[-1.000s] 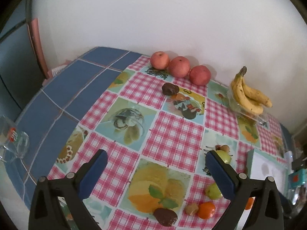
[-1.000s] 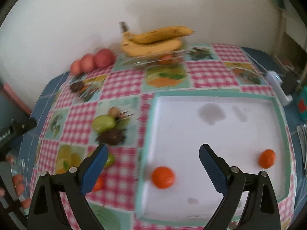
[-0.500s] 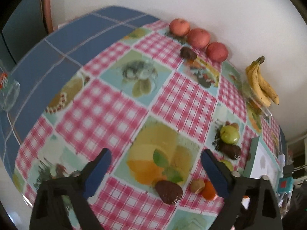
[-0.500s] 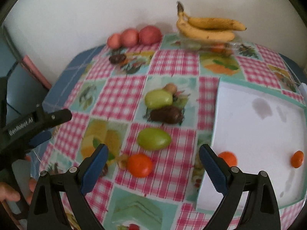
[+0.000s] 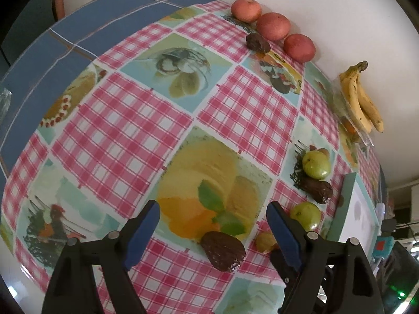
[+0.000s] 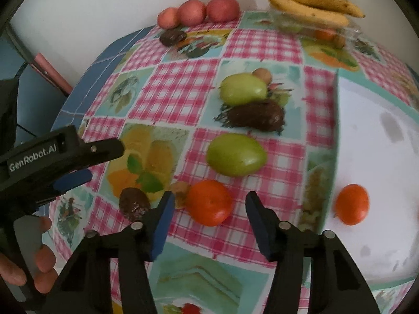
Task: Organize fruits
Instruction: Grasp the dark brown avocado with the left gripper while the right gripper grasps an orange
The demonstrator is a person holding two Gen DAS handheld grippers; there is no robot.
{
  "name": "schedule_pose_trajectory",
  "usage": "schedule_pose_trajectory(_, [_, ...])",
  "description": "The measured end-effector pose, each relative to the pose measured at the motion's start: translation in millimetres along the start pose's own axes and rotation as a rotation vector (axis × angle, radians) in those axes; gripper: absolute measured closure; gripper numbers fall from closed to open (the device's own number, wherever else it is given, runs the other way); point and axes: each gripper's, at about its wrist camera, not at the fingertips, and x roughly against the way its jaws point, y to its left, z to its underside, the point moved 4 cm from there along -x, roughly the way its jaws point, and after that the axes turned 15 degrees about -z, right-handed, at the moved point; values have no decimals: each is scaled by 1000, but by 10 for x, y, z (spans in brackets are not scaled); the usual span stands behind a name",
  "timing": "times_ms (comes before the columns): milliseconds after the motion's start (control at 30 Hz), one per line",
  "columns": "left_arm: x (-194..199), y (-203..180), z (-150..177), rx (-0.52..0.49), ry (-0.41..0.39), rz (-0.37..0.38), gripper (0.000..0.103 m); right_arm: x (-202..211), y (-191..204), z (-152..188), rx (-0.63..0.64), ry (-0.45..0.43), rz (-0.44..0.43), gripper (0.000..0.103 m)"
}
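Note:
My right gripper [image 6: 209, 213] is open, its blue pads on either side of an orange [image 6: 209, 202] on the checked tablecloth. A second orange [image 6: 352, 204] lies in the white tray [image 6: 366, 136] to the right. Two green fruits [image 6: 235, 154] [image 6: 242, 89] and a dark brown fruit [image 6: 258, 115] lie beyond. My left gripper [image 5: 213, 226] is open and empty above a small dark brown fruit [image 5: 222, 250]; it also shows in the right wrist view [image 6: 78, 162]. The green fruits [image 5: 305, 216] [image 5: 315, 164] lie to its right.
Three red apples [image 5: 272, 26] and another dark fruit [image 5: 258, 43] sit by the back wall. Bananas [image 5: 362, 104] rest on a clear container at the back right. A small tan fruit [image 6: 180, 191] lies left of the near orange. The blue tiled table edge [image 5: 52, 60] runs along the left.
Both grippers have moved lower and closer to the table. The right gripper swung left from the tray and now brackets the orange on the cloth. The left gripper closed in on the small dark fruit.

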Motion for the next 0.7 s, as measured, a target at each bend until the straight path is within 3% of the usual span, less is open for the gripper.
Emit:
schedule_pose_trajectory(100, [-25, -32, 23, -9, 20, 16, 21, -76, 17, 21, 7, 25, 5, 63])
schedule_pose_trajectory(433, [-172, -131, 202, -32, 115, 48, 34, 93, -266, 0, -86, -4, 66, 63])
schedule_pose_trajectory(500, [-186, -138, 231, -34, 126, 53, 39, 133, -329, 6, -104, -9, 61, 63])
schedule_pose_trajectory(600, [-172, -161, 268, -53, 122, 38, 58, 179, -408, 16, -133, -15, 58, 63])
schedule_pose_trajectory(700, [-162, -131, 287, -38, 121, 46, 61, 204, -435, 27, -147, -17, 61, 63])
